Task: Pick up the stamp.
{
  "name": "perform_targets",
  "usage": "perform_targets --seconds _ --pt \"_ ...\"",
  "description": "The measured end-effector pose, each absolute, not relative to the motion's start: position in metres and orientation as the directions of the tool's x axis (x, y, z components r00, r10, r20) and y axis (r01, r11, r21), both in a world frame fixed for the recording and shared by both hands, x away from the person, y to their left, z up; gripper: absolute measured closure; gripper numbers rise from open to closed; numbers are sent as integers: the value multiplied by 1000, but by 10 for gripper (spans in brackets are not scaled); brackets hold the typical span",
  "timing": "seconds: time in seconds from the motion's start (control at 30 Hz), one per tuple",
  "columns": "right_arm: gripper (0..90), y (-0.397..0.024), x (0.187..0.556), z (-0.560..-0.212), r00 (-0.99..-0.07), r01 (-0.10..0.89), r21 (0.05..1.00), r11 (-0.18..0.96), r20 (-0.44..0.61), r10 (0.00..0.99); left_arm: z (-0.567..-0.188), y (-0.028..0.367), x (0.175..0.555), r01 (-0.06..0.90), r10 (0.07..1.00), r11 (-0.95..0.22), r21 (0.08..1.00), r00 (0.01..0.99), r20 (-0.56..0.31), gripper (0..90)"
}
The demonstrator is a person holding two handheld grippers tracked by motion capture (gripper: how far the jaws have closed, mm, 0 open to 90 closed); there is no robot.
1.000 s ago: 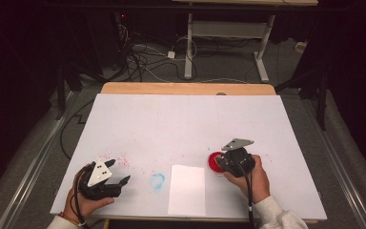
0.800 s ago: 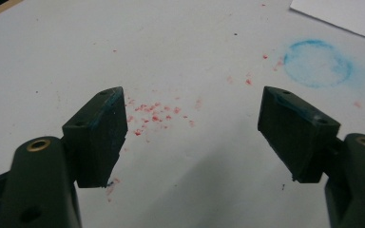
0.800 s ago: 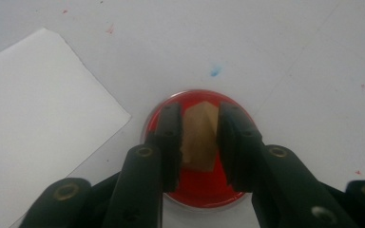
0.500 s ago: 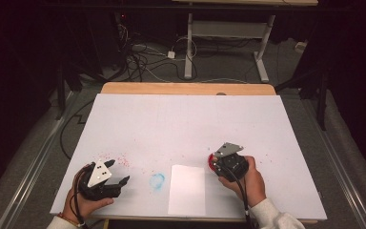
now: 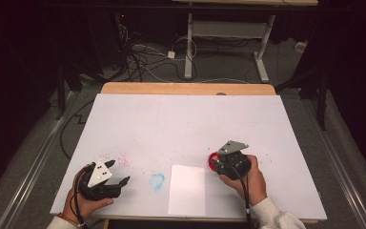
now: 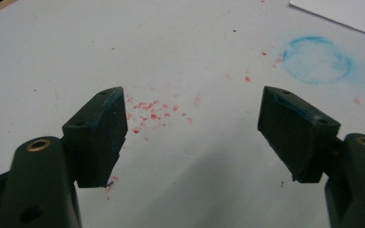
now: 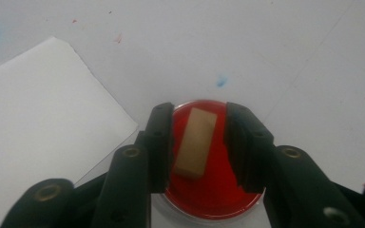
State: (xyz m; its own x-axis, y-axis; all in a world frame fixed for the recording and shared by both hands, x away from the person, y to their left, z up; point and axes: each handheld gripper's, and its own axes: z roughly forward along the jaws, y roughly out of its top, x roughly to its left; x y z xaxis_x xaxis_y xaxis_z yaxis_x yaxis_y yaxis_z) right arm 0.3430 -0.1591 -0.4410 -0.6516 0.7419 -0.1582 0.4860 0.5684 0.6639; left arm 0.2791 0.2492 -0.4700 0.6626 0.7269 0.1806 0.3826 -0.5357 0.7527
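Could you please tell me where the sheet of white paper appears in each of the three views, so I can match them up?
High view: the sheet of white paper lies at the table's near edge, between the two grippers.
Left gripper view: one corner at the top right.
Right gripper view: at the left, beside the jaws.
Shared landmark: the blue ring stain, left of the paper in the high view, below the paper's corner in the left gripper view.

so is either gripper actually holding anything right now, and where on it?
Neither. The right gripper has just been opening: its jaws straddle the tan wooden block in the round red ink dish, gaps either side. The left gripper is open.
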Motion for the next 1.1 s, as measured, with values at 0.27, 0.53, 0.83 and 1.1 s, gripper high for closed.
perform_targets --seconds 0.27,0.53,0.83,1.1 --pt "756 -161 349 -447 -652 519 651 554 -117 749 -471 250 279 386 726 -537 750 664 178 243" --pt "762 -162 351 -448 -666 512 654 557 -108 738 -472 252 280 391 728 -529 753 665 166 243" --pt "763 -170 347 -440 -672 486 675 556 -118 731 -473 250 284 386 717 -531 754 679 157 243" --pt "763 -180 345 -426 -671 466 702 539 -116 732 -474 250 283 385 712 -536 751 685 157 243"
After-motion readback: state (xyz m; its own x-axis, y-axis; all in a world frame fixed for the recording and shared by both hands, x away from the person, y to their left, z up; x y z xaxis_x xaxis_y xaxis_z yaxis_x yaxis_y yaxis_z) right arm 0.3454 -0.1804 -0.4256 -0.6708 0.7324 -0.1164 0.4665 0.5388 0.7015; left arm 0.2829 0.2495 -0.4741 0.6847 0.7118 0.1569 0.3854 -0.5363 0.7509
